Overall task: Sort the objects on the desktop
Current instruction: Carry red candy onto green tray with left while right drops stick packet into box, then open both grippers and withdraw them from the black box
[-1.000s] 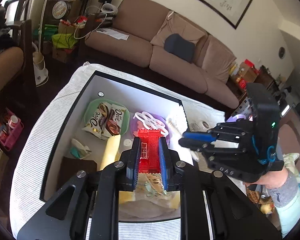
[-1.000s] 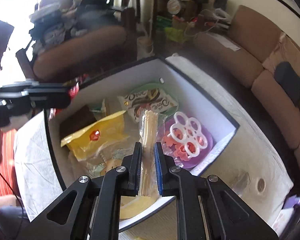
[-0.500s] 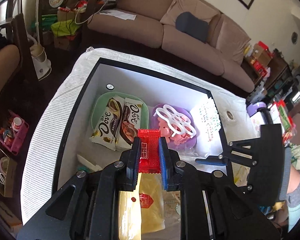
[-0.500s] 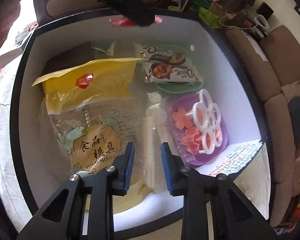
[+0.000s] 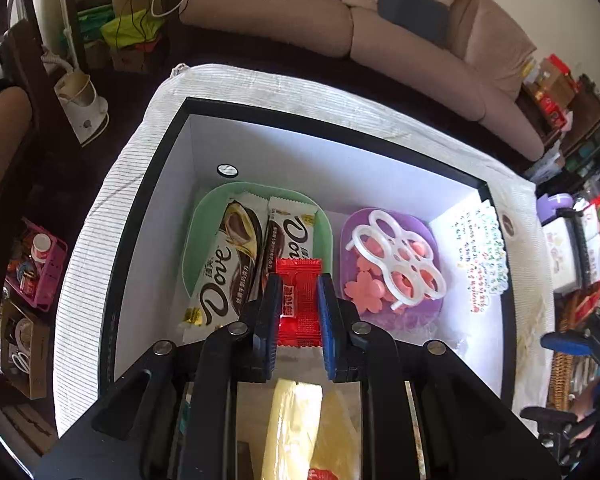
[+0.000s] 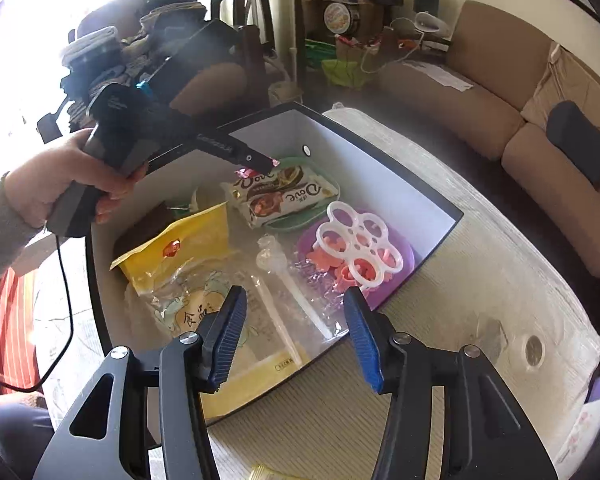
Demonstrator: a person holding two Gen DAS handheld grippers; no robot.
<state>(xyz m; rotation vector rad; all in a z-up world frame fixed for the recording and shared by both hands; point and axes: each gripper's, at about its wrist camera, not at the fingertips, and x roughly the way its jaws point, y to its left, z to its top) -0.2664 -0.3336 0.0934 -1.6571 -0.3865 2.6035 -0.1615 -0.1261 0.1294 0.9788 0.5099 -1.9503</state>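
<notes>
Left wrist view: the left tongs (image 5: pixel 299 308) stay clenched on the red candy packet (image 5: pixel 299 300), which has come down from above the box (image 5: pixel 340 126) to hang over the Dove bars (image 5: pixel 256 256) on the green plate (image 5: pixel 198 236). 1 second ago the right tongs (image 6: pixel 294 340) pinched a clear bag of sticks (image 6: pixel 288 292); now they are opening, released, and the bag lies in the box beside the purple plate (image 6: pixel 410 258)

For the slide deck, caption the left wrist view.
Left tongs grip a red candy wrapper above two Dove chocolate bars on a green plate.
</notes>
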